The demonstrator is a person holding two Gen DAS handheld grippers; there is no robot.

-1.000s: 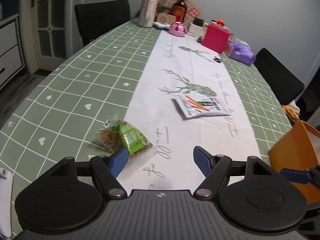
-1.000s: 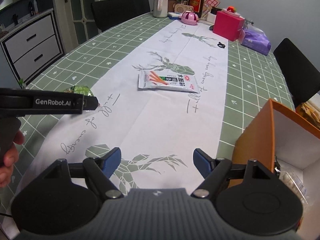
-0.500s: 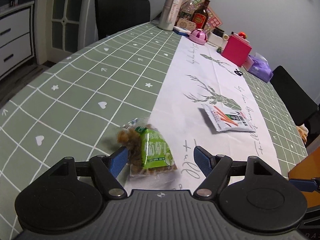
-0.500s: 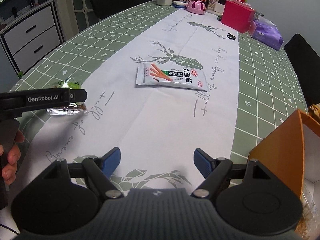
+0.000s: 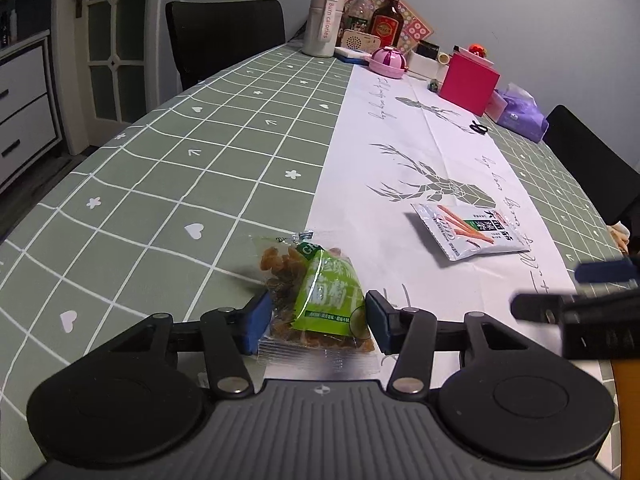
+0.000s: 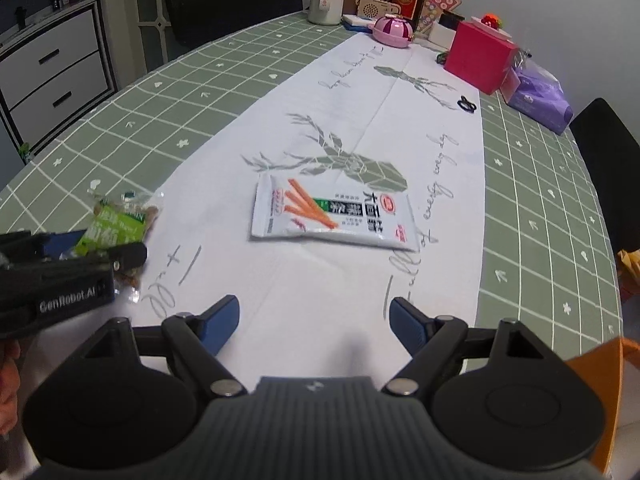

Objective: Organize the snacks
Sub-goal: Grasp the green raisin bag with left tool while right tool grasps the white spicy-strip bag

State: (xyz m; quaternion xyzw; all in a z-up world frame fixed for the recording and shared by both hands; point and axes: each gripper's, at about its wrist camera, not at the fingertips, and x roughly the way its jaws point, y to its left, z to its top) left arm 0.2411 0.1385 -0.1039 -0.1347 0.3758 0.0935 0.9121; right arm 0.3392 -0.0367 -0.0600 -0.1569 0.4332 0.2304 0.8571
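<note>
The left gripper [image 5: 316, 318] is down at the table now, its jaws have just been closing, and the green raisin packet [image 5: 320, 300] sits right between the two blue pads [image 5: 256, 320]. Both pads meet the packet's sides, so call that a grip on the packet, which still lies flat on the tablecloth [image 5: 168, 184], half on the green checks and half on the white runner [image 5: 360, 152]. Ahead of that claw and off to its right lies the white stick-snack packet [image 5: 468, 232], flat on the runner and well apart from the raisins. Over to the right gripper [image 6: 314, 322]: jaws spread wide, nothing between them, only bare runner beneath. The stick-snack packet [image 6: 332, 216] lies straight ahead of its fingertips, near but not touched. To that claw's left, the left gripper's black body [image 6: 60, 280] covers the near end of the raisin packet [image 6: 116, 228]. At its lower right an orange box [image 6: 600, 384] shows one corner at the table's edge. Far ahead of both claws stand a pink box [image 5: 470, 84], a dark bottle [image 5: 386, 16] and a tall tumbler [image 5: 324, 20].
</note>
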